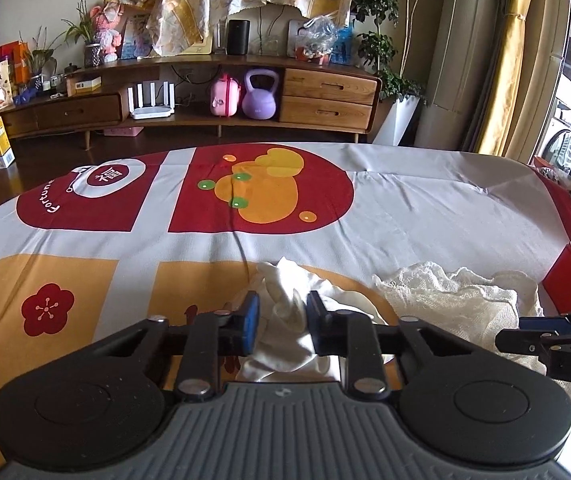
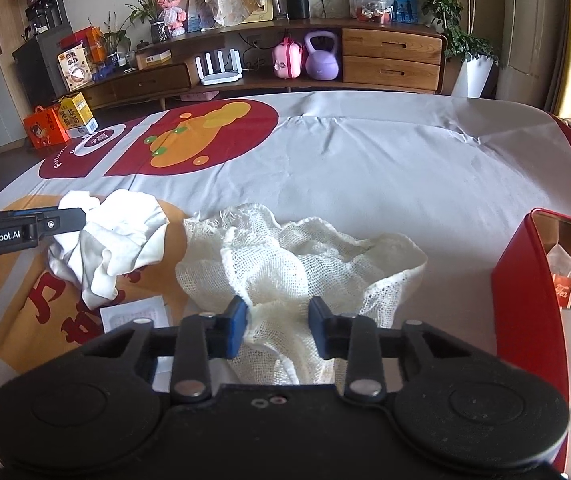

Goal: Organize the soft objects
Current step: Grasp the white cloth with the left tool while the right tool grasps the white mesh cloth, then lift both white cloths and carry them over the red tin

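Left gripper (image 1: 282, 322): jaws parted around white cloth (image 1: 285, 304), lower centre, likely for pickup. Right gripper (image 2: 278, 326): jaws parted astride mesh cloth (image 2: 301, 264), lower centre; red box (image 2: 525, 280) right, probable destination.

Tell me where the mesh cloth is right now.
The mesh cloth lies crumpled on the tablecloth, between the smooth white cloth and the red box, with the right gripper straddling its near edge.
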`<act>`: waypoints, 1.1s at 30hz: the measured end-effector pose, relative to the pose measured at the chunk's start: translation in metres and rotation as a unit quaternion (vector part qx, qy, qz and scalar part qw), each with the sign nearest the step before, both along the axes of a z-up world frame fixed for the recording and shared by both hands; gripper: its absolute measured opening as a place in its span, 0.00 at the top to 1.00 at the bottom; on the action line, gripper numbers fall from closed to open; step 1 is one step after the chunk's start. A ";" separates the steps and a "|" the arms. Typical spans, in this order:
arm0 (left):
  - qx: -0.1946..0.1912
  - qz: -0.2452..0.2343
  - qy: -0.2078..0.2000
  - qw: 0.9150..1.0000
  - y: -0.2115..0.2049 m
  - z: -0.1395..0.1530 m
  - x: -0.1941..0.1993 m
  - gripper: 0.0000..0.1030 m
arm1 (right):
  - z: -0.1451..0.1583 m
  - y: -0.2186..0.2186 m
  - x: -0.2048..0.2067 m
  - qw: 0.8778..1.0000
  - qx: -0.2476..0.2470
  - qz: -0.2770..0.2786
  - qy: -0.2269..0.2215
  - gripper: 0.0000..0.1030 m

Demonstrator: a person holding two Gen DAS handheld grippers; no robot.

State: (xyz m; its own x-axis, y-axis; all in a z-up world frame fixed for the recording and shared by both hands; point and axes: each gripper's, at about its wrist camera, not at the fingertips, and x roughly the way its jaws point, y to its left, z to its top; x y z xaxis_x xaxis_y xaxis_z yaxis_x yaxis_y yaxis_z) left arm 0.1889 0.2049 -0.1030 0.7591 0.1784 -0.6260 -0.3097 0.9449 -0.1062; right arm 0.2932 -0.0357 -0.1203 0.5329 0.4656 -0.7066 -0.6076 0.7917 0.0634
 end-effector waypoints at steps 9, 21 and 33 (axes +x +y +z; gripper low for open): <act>-0.005 -0.013 -0.003 1.000 -0.002 0.001 0.000 0.92 | 0.010 -0.008 -0.007 1.000 0.008 -0.002 -0.016 0.95; -0.008 -0.040 -0.020 0.999 -0.013 0.028 -0.010 0.95 | 0.056 -0.034 -0.025 0.998 0.049 -0.008 -0.035 0.96; 0.016 -0.063 -0.023 0.998 -0.046 0.082 -0.022 0.95 | 0.123 -0.077 -0.038 0.992 0.102 -0.021 -0.077 0.96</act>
